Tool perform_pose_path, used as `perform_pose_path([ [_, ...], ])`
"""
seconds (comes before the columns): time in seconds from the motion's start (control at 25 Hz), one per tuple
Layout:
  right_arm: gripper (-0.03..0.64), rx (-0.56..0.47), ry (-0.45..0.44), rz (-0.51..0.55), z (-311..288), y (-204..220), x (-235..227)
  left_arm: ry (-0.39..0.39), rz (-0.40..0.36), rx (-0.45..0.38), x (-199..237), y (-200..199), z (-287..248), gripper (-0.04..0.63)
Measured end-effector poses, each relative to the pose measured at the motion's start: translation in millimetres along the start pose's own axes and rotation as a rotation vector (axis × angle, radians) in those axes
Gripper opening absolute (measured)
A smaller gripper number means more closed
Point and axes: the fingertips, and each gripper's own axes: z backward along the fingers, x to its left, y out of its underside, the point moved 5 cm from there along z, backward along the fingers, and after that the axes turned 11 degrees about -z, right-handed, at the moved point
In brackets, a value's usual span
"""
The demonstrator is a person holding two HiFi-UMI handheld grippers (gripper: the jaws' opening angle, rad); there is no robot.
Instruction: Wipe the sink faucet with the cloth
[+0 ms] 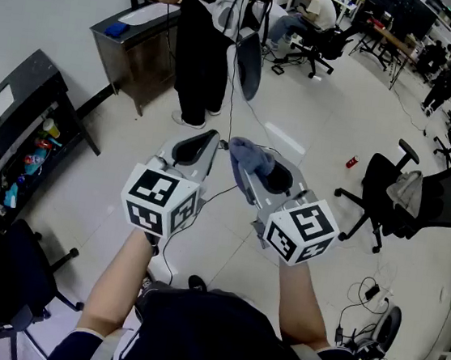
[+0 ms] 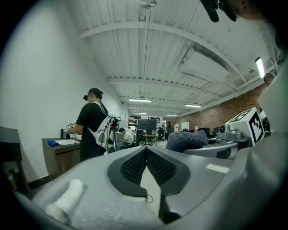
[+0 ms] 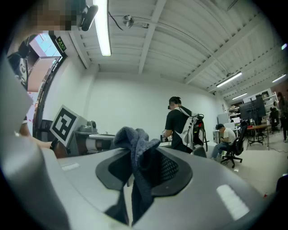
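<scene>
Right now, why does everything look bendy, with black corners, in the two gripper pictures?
Left gripper view: the wide-angle lens bows the ceiling beams and leaves dark corners. Right gripper view: same bending, and the cloth between the jaws looms big because it sits so close. Head view: the floor bulges too.

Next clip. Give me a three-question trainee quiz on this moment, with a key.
1. True or false: the left gripper is shut with nothing in it.
2. What is pinched in the right gripper? A) a sponge B) a cloth C) a bottle
3. Short answer: in the head view, what lies below both grippers?
Key: 1 true; 2 B; 3 the floor.
</scene>
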Motion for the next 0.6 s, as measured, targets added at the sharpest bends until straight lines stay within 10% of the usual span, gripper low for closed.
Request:
perform_pose_path([
  [0.6, 0.112, 0.11, -0.481, 0.021, -132, 34, 148, -0.476, 0.015, 0.075, 122, 32, 168, 0.002],
])
